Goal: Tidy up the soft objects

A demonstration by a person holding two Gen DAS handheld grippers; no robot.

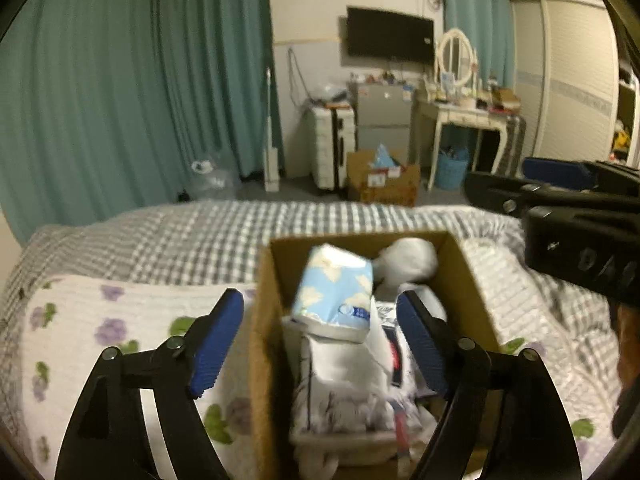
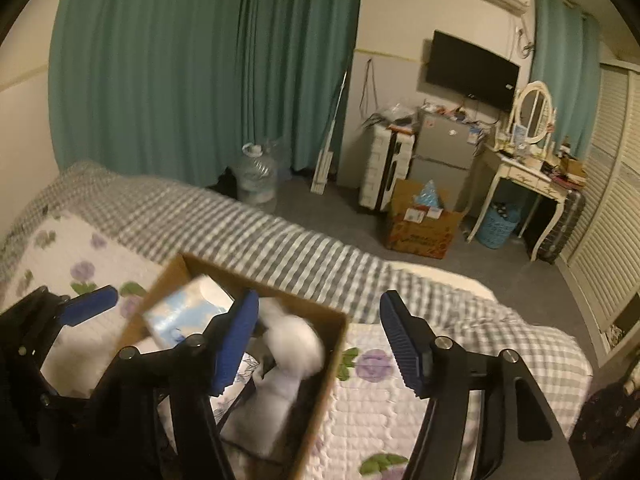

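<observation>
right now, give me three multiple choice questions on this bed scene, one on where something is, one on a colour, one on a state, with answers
1. Where is the blue tissue pack?
A. on the floor by the curtain
B. in the cardboard box, on top of the other soft things
C. on the dressing table

2. What colour are the finger pads of the left hand-held gripper?
A. blue
B. red
C. yellow

3. What state are the two hand-held grippers in?
A. both shut on the tissue pack
B. left open, right shut on a white bundle
C. both open, holding nothing

Answers
1. B: the left wrist view shows the pack propped on the box's contents, beside a white bundle.
2. A: both pads show ribbed blue faces.
3. C: the left gripper's fingers stand wide apart over the box, and the right hand-held gripper has an empty gap between its fingers.
</observation>
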